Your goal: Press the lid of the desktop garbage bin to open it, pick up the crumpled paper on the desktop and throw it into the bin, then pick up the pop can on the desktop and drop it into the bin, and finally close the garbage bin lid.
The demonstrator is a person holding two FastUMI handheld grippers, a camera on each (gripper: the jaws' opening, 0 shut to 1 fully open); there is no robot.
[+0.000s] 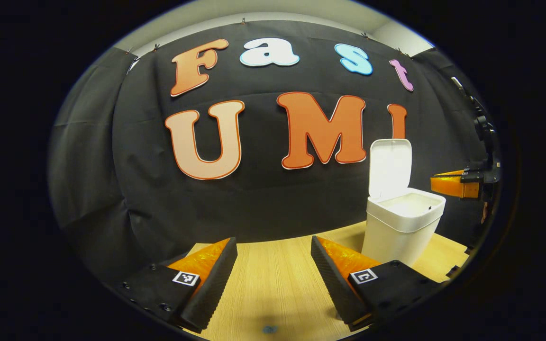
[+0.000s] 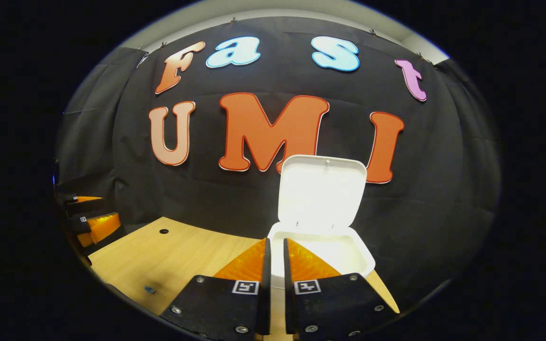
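Bin (image 2: 323,251) sits lid (image 2: 321,192) up on my desk (image 2: 173,258); right gripper (image 2: 274,258) nearly pinched together over it, left gripper (image 1: 273,258) spread

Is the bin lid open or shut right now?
Open: the lid stands upright on its rear hinge above the garbage bin, exposing the mouth.

Wooden desktop (image 2: 159,258): round hole (image 2: 163,231), small bluish item (image 2: 149,289), perhaps clip.

Bin (image 2: 323,246) mouth unobstructed, lid (image 2: 321,192) upright.
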